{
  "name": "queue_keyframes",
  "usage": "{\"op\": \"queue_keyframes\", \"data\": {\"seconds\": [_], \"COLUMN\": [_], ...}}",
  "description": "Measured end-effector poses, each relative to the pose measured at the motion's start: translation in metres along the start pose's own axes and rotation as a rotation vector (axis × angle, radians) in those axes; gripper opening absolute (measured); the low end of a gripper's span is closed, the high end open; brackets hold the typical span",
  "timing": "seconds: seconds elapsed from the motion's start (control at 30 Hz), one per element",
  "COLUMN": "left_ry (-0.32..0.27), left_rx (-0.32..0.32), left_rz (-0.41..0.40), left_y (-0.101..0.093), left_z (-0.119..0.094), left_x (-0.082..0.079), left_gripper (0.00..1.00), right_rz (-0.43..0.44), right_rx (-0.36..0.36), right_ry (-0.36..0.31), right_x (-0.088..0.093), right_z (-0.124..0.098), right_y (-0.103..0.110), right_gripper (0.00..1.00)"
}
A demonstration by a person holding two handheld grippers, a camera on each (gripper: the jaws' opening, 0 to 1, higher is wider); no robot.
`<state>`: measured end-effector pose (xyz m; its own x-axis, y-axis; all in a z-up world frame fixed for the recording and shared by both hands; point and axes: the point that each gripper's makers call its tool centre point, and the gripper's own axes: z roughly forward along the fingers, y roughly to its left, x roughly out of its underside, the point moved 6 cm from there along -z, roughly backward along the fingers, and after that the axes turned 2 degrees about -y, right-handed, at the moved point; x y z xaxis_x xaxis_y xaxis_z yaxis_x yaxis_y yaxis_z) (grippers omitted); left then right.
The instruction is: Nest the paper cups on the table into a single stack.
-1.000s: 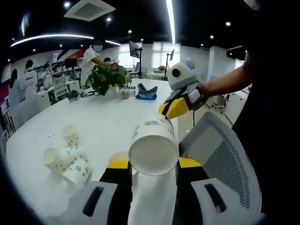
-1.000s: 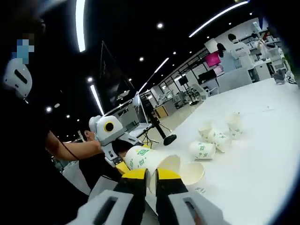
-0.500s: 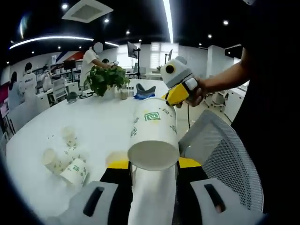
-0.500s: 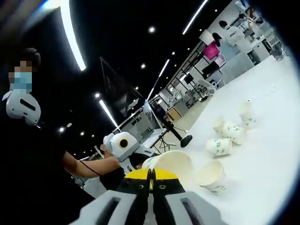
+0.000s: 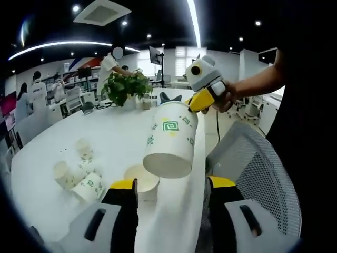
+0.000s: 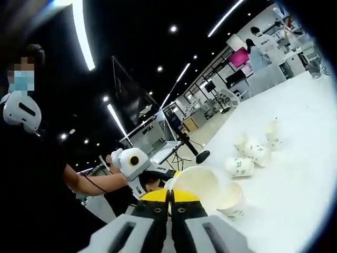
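Your right gripper (image 6: 169,196) pinches rim of raised cup (image 5: 169,140), jaws nearly closed. Your left gripper (image 5: 169,184) wide open, empty. Loose cups (image 5: 79,171) lie on table (image 5: 116,137).

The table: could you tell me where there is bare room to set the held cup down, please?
In the left gripper view, the white table is bare across its middle, between the plant and the upright cup near the edge. It is crowded at the near left, where the loose cups lie. The right gripper holds the cup by its rim.
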<state>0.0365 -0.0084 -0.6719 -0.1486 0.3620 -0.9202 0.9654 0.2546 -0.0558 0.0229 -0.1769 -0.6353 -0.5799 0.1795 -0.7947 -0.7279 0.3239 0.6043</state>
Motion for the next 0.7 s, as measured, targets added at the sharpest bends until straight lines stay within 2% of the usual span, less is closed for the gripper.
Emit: {"op": "queue_keyframes", "data": {"seconds": [0.27,0.47,0.7], "left_ry": [-0.040,-0.035,-0.041], "left_rx": [-0.067,-0.122,-0.169], "left_rz": [-0.057,-0.063,-0.083], "left_y": [0.002,0.002,0.004], "left_z": [-0.010,-0.019,-0.029], "left_x": [0.002,0.003,0.008], "left_gripper": [0.63,0.67,0.72], "right_rz": [-0.042,-0.091,-0.167], "right_rx": [0.039,0.076,0.128], "right_ry": [0.018,0.036,0.099], "right_x": [-0.008,-0.020,-0.031], "right_z": [0.000,0.001,0.007], "right_y": [-0.006,-0.013,-0.024], "right_gripper": [0.00,0.00,0.00]}}
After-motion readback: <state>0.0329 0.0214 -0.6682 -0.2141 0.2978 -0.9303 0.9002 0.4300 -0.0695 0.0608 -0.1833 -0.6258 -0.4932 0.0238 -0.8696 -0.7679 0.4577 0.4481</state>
